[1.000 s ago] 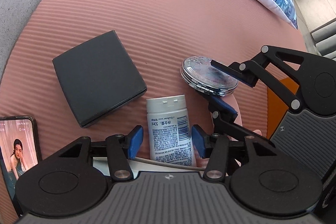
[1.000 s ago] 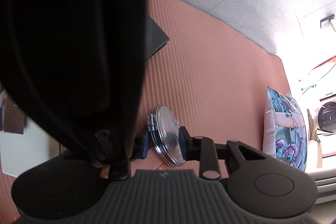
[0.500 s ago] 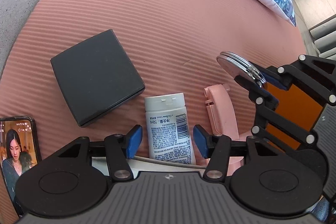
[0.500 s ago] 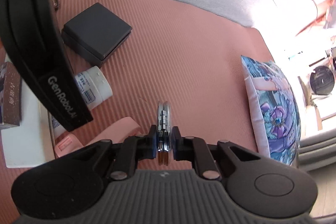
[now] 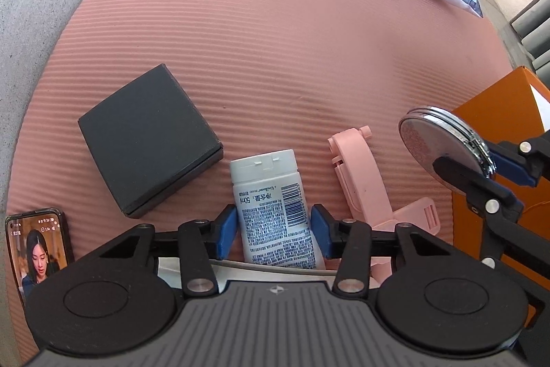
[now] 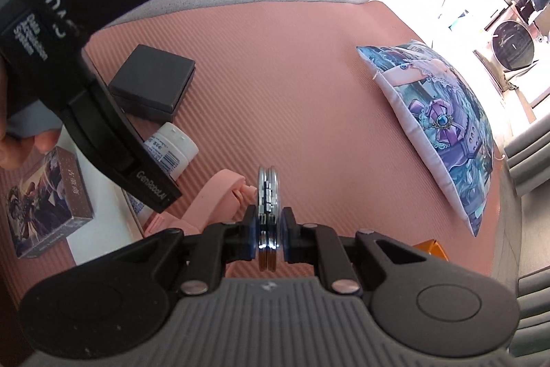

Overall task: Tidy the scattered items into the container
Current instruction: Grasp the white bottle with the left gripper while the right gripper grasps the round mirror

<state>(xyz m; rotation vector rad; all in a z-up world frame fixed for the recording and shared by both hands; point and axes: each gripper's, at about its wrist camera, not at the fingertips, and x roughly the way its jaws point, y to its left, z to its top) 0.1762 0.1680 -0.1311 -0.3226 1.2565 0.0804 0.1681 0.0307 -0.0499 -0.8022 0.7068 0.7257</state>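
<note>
A white bottle (image 5: 271,198) lies on the pink mat (image 5: 275,40) between the fingers of my left gripper (image 5: 274,226). Its jaws are closing, and the blue pads stand close beside the bottle's sides. My right gripper (image 6: 268,229) is shut on a round silver compact (image 6: 268,195) and holds it edge-on above the mat. The left wrist view shows the compact (image 5: 443,140) lifted in front of the orange container (image 5: 498,112). A corner of that container (image 6: 426,246) shows beside the right gripper.
A black box (image 5: 147,143) lies left of the bottle and a pink folding stand (image 5: 361,174) right of it. A phone (image 5: 37,246) lies at the mat's left edge. A printed pillow (image 6: 447,119) is at the far right. A printed carton (image 6: 44,195) rests on white paper.
My right gripper closed on the compact, lifted it off the mat, rolled it on edge and carried it right toward the orange container, uncovering the pink stand. The left jaws narrowed around the bottle.
</note>
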